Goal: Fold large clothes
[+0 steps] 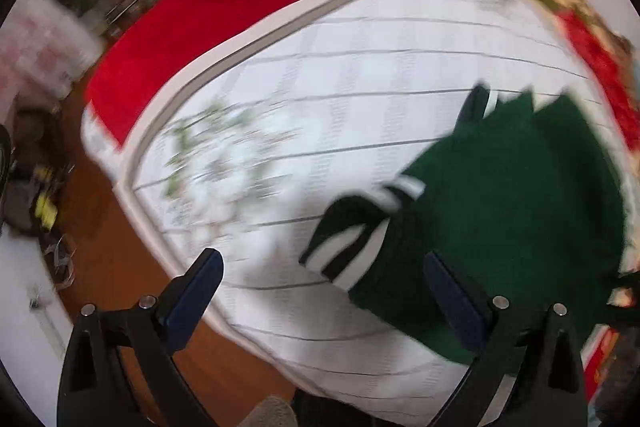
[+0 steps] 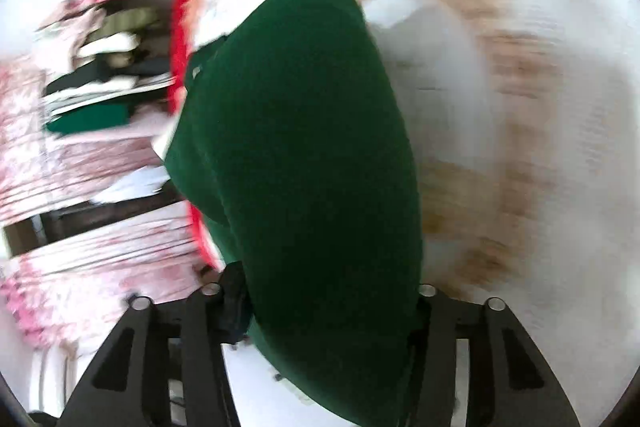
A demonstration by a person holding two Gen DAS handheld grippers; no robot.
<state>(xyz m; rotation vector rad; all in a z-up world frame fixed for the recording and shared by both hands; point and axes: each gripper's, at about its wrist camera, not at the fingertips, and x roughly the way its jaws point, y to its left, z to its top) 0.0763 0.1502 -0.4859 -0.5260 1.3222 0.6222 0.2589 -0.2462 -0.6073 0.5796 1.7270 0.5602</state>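
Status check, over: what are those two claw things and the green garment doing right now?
Left gripper open, empty, above the bed. Green garment between right gripper's jaws; grip unclear. Nothing in the way.

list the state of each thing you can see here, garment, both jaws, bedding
green garment: bunched on the white sheet, striped cuff showing, not folded flat yet
left gripper: jaws open, nothing between them, above the sheet's edge
right gripper: green cloth fills the gap between the jaws; too blurred to tell whether they press on it
white sheet: spread flat on the bed
red blanket: lying under the sheet, along its far edge
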